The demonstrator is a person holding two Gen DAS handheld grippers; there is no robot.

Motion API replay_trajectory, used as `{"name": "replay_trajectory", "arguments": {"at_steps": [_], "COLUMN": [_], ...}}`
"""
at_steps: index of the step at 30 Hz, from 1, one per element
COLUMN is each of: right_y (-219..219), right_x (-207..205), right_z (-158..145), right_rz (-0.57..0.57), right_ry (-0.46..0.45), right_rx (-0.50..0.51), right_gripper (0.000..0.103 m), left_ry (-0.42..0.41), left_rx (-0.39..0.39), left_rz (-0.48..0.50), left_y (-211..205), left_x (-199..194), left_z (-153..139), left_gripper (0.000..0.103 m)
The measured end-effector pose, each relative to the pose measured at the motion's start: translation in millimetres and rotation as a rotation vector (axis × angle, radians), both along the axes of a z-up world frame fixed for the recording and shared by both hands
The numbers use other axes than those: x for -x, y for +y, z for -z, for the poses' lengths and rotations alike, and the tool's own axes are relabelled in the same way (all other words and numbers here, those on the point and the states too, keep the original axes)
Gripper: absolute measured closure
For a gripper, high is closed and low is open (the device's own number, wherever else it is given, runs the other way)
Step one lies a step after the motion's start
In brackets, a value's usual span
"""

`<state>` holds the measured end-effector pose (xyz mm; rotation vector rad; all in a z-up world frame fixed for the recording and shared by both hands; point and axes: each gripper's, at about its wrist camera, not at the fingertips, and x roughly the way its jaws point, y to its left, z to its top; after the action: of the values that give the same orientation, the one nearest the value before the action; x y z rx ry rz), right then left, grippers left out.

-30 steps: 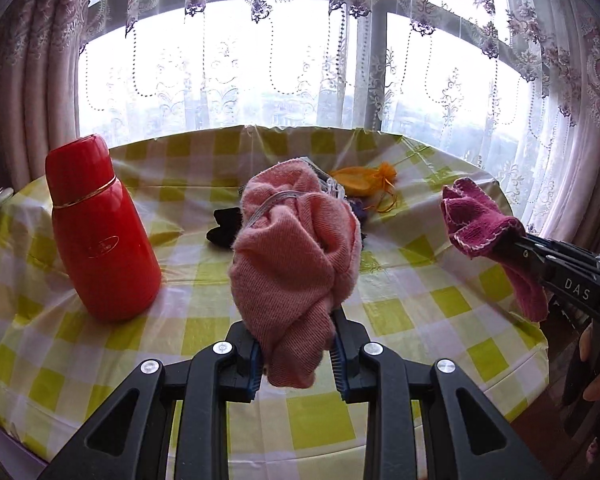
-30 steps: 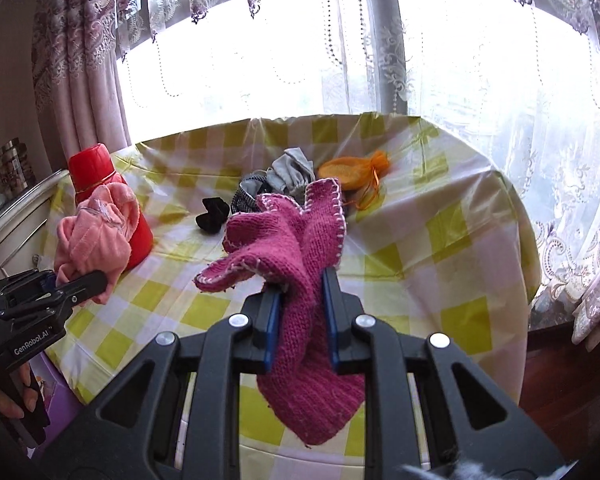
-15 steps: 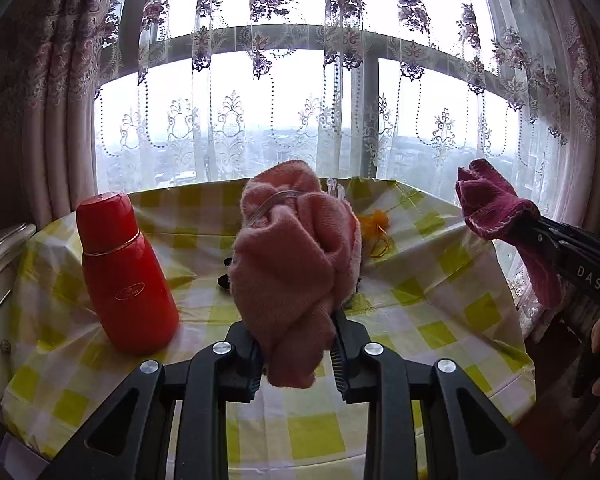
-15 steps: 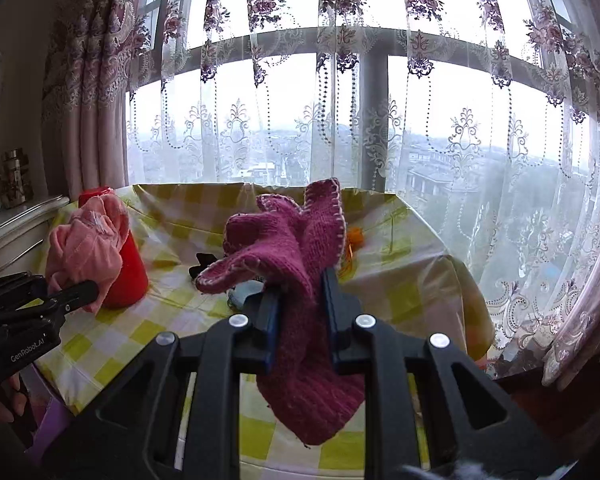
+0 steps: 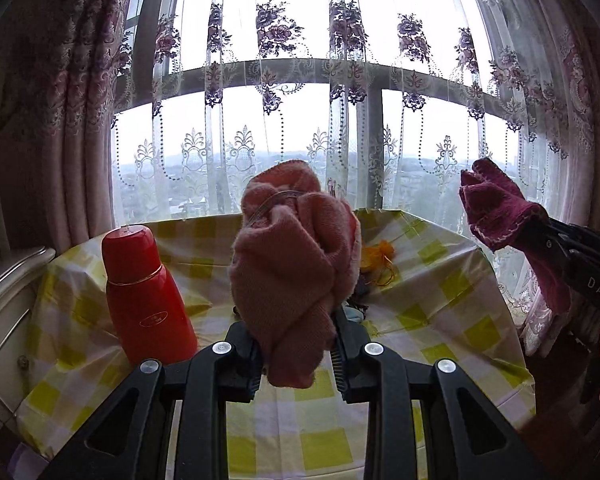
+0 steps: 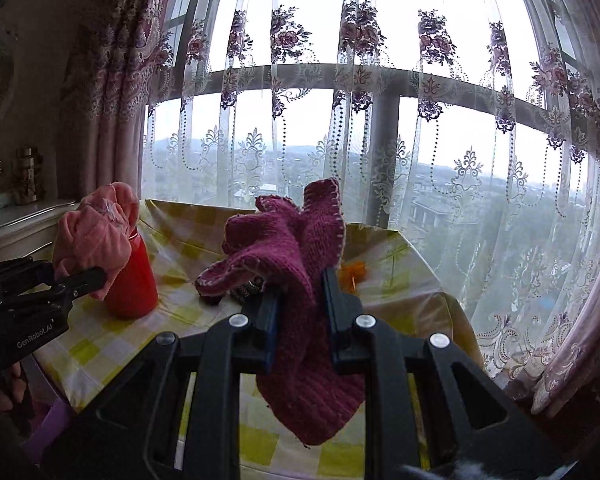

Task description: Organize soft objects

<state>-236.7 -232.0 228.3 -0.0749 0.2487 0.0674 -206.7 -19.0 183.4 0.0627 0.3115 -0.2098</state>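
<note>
Up above the table [image 5: 452, 320]: left gripper [image 5: 296, 344] clamped on a bunched pale pink knit piece [image 5: 292, 264], right gripper [image 6: 300, 312] clamped on a magenta knit glove [image 6: 296, 264], both pieces hanging clear of the yellow-checked cloth. Down on the table, a red flask [image 5: 144, 296] at left, upright; farther back, an orange pouch [image 5: 376, 258] beside dark soft items, mostly hidden. Behind, a lace curtain [image 5: 300, 120].
</note>
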Motion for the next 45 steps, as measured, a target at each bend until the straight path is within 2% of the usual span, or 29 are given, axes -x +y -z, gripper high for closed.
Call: {"name": "replay_trajectory", "arguments": {"at_steps": [7, 15, 26, 34, 45], "right_y": [12, 43, 109, 175, 278], "right_x": [14, 18, 25, 29, 35], "right_z": [-11, -9, 8, 21, 64], "right_rz": [-0.057, -0.181, -0.391, -0.637, -0.938], "right_ry": [-0.036, -0.018, 0.047, 0.138, 0.352], "right_rx": [-0.01, -0.002, 0.035, 0.065, 0.146], "right_gripper": [0.08, 0.08, 0.08, 0.08, 0.08], "left_ry": [-0.046, 0.02, 0.109, 0.229, 0.394], "left_rx": [-0.035, -0.094, -0.098, -0.032, 0.091], "left_rz": [-0.023, -0.085, -0.212, -0.339, -0.58], "left_y": [15, 48, 109, 170, 265], "left_x": [14, 26, 55, 88, 135], "left_z": [-10, -2, 23, 55, 101], "left_gripper": [0.073, 0.072, 0.072, 0.071, 0.071]}}
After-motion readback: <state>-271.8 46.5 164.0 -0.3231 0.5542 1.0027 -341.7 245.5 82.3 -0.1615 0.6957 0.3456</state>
